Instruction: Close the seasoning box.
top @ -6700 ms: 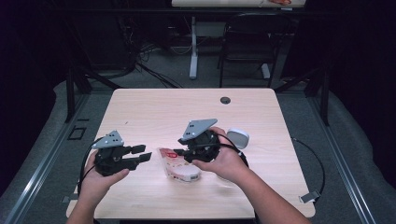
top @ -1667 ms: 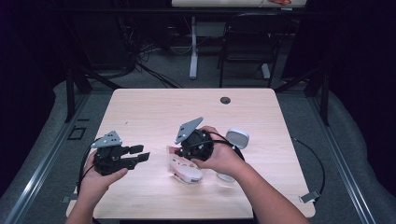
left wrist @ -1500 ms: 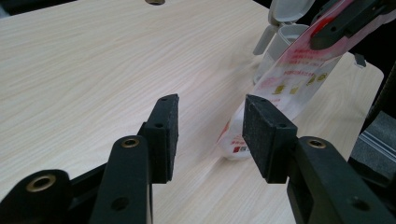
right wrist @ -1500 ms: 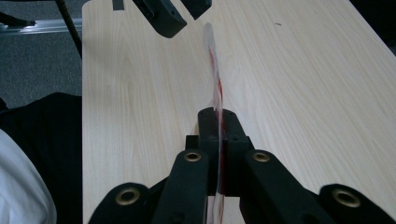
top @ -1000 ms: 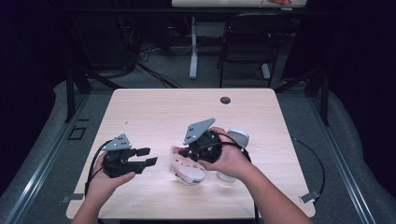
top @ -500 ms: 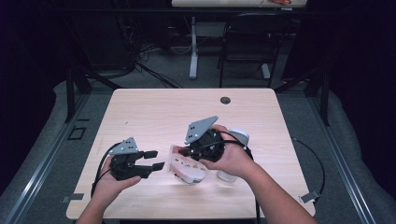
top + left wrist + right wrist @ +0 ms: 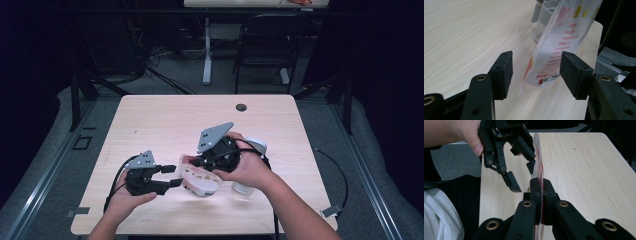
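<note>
On the light wooden desk (image 7: 150, 125) a clear plastic cup with a grey lid (image 7: 248, 167) stands toward the near right, just beside the right hand and partly hidden behind it; in the left gripper view the same cup (image 7: 546, 15) rises behind the bag. A small dark round grommet (image 7: 241, 107) sits near the far edge, well apart from the work. Beyond the far edge are a table leg and a dark chair on the grey floor. Nothing lies between the two grippers but the bag itself.

The right gripper (image 7: 197, 162) is clamped tight on a translucent plastic snack bag with red print (image 7: 200, 177); in the right gripper view its jaws are pressed together on the bag's thin edge (image 7: 537, 170), which stands up from them like a blade. The left gripper (image 7: 172, 176) has its jaws apart, and they have just been opening; the bag's lower end (image 7: 554, 55) hangs between its two pads (image 7: 504, 72) without either pad pressing on it, with a gap on both sides.

The bag is held over the near middle of the desk, its bottom corner low near the wood, its upper end in the right gripper and its free end reaching toward the left one, whose open jaws straddle it
</note>
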`<state>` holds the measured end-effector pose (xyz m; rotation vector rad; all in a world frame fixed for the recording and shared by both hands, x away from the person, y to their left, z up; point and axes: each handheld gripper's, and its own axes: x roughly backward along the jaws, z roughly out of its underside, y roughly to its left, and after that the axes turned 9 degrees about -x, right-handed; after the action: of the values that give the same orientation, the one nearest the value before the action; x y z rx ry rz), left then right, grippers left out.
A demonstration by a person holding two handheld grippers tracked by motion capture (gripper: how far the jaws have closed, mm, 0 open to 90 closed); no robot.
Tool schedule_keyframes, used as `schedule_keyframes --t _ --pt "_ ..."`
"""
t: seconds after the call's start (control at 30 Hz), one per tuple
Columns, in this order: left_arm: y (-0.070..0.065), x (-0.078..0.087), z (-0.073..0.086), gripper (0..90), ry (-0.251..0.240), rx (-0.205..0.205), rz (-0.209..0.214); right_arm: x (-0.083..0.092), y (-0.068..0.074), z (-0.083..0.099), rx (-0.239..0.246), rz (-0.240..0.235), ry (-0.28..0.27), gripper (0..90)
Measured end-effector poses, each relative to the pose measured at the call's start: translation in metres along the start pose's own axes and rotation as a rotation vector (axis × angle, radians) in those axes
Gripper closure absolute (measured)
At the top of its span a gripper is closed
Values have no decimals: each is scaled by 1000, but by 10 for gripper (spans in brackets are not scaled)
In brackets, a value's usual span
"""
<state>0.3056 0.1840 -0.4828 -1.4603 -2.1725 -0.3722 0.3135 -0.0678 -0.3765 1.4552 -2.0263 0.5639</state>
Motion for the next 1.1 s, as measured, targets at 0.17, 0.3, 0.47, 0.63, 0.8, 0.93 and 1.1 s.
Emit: schedule_keyframes --t 0.17,0.3,0.47,0.63,0.8,0.93,1.1 --pt "-2 -7 1 436 8 0 13 -1 0 -1 3 -4 2 900" --pt "-3 -11 1 434 20 -13 22 -1 1 -2 2 -10 -2 900" --pt "-5 -14 2 428 14 -21 36 -2 1 -3 5 -15 -10 900" --pt "-6 -17 3 416 16 -26 45 -2 2 -5 10 -18 -18 900" --pt "-6 -20 4 389 9 -24 64 -3 4 -8 16 -21 -21 900" --pt "-6 -23 6 364 1 -22 79 -3 5 -10 20 -23 -24 900" --pt "-7 -27 7 349 1 -26 85 -3 6 -12 19 -28 -34 900"
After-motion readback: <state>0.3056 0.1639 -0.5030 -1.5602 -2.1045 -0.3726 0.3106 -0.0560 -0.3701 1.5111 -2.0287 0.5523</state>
